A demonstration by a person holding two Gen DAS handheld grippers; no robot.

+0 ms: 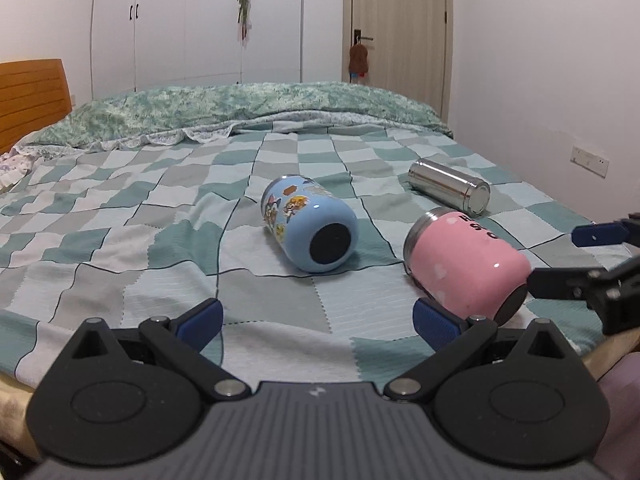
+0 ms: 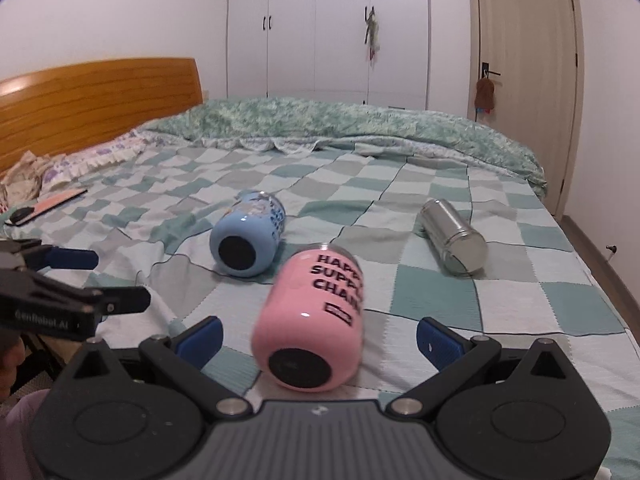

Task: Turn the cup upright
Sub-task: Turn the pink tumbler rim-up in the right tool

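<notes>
Three cups lie on their sides on the checkered bedspread. A pink cup (image 1: pixel 468 266) (image 2: pixel 316 320) with dark lettering lies nearest, its base toward me. A blue cartoon cup (image 1: pixel 310 226) (image 2: pixel 248 240) lies left of it. A steel cup (image 1: pixel 450 186) (image 2: pixel 452 240) lies at the right. My left gripper (image 1: pixel 318 320) is open and empty above the bed's near edge, the pink cup beside its right finger. My right gripper (image 2: pixel 318 340) is open, with the pink cup's base between its fingers, not clamped. It also shows at the right of the left wrist view (image 1: pixel 560 258).
The bed's quilt (image 1: pixel 240 108) is bunched at the far side. A wooden headboard (image 2: pixel 96 96) stands at the left, with pillows and a flat phone-like object (image 2: pixel 56 202) near it. Wardrobe and door stand behind. The wall is close on the right.
</notes>
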